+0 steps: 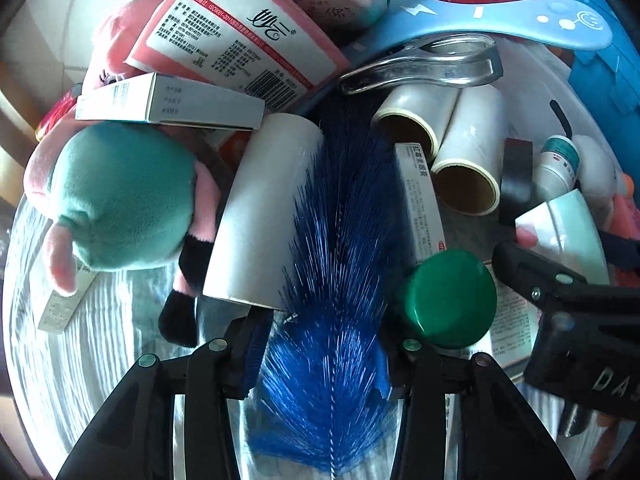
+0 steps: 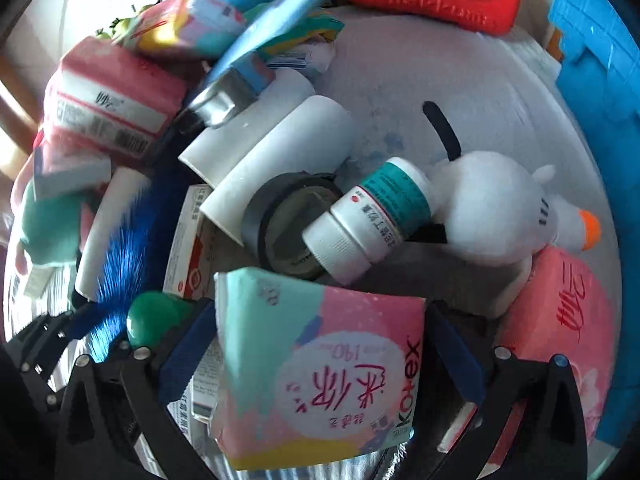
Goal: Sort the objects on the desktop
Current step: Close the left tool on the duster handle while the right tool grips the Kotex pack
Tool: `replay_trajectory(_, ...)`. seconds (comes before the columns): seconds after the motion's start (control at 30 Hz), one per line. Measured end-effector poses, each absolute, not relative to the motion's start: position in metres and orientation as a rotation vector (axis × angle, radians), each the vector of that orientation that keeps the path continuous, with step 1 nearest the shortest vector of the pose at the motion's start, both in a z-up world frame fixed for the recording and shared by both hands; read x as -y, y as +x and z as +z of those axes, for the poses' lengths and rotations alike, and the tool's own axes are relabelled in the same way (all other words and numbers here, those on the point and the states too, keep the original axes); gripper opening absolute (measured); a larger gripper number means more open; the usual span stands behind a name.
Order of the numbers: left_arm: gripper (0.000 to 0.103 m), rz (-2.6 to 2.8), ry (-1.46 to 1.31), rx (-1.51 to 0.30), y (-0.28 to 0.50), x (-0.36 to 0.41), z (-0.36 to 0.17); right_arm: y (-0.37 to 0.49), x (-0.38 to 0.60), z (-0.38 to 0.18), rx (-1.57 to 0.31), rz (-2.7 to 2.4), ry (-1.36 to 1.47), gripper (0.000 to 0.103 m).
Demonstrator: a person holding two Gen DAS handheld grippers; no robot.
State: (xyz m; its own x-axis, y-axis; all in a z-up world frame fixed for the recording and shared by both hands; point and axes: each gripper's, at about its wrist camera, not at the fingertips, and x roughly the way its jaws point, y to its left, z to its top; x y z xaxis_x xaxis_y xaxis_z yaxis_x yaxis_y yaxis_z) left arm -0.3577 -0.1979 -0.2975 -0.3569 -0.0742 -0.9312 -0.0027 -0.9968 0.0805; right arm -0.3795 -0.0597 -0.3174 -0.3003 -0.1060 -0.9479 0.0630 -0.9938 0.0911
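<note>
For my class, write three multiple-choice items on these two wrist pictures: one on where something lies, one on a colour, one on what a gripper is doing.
1. Where does the white medicine bottle lie?
A. Against the black tape roll, beside the white plush toy
B. On top of the red case
C. Inside a cardboard tube

2. What colour are the bristles of the brush between the left gripper's fingers?
A. Yellow
B. Blue
C. White

3. What is the right gripper doing?
A. Hanging open over bare cloth
B. Gripping the metal clip
C. Holding the pink and teal Kotex pack

Answers:
1 A, the bottle leans on the tape roll with the plush at its other side.
2 B, the left wrist view shows deep blue bristles.
3 C, the pack sits between both fingers in the right wrist view.
</note>
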Motion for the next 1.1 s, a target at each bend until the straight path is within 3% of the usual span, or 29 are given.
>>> replay_trajectory(0.1,0.051,-2.548,1.763,0.080,-0.357,0.203,-0.294,-0.371,0.058,-0.303,0.192,-2.396,1.731,0.103)
replay_trajectory(0.23,0.060,-2.544,1.772,0.047,-0.356,0.210,-0.289,-0.362,0.056,-0.321,0.155,-2.359,1.816,0.103)
replay_trajectory(0.33,0.062,-2.540,1.778,0.026,-0.356,0.214,-0.287,-0.355,0.048,-0.321,0.191,-2.373,1.813,0.103)
replay_trajectory(0.57,0.034,-2.538,1.789,0.050,-0.345,0.204,-0.275,-0.342,0.050,-0.316,0.211,-2.385,1.793,0.103)
replay_trajectory(0.6,0.028,-2.537,1.786,0.056,-0.343,0.203,-0.273,-0.340,0.053,-0.316,0.183,-2.393,1.793,0.101)
replay_trajectory(0.63,0.019,-2.536,1.788,0.056,-0.340,0.202,-0.272,-0.336,0.056,-0.315,0.192,-2.389,1.783,0.091)
replay_trajectory(0.67,0.018,-2.539,1.790,0.049,-0.338,0.202,-0.270,-0.332,0.057,-0.312,0.214,-2.385,1.773,0.083)
replay_trajectory(1.1,0.016,-2.606,1.654,0.034,-0.281,0.206,-0.205,-0.284,0.060,-0.260,0.182,-2.459,1.629,0.082)
